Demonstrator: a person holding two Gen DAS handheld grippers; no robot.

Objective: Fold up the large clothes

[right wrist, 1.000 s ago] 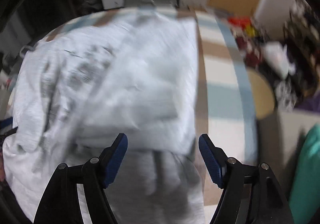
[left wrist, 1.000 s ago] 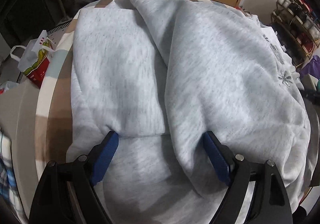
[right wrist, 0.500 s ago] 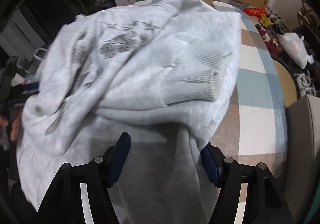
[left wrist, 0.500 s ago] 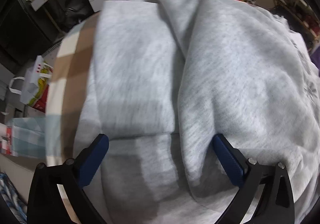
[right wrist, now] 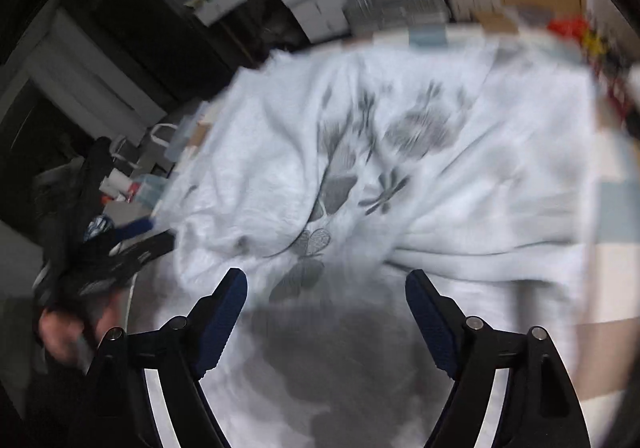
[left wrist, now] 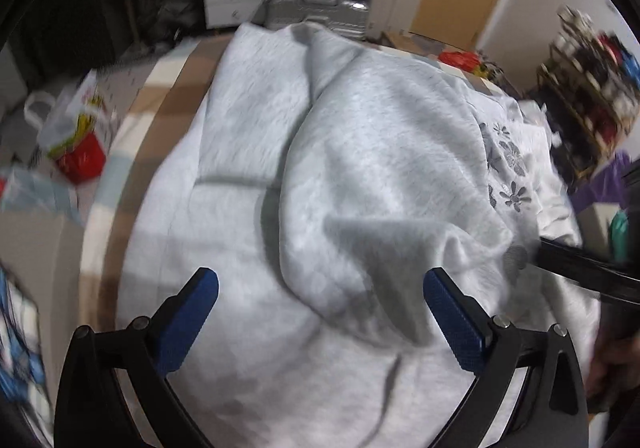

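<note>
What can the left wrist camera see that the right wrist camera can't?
Only the left wrist view shows the red and white bag on the floor and the shoe rack. Only the right wrist view shows a hand gripping the other tool's handle. Both show the grey flower-print sweatshirt on the checked table, and each camera's own open claw, left claw and right claw.

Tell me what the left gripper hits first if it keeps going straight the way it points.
Most likely the grey sweatshirt: the left gripper hangs open over it, angled down at the raised fold between its fingertips. Nothing else shows in that line, though blur leaves the gap to the cloth unclear.
</note>
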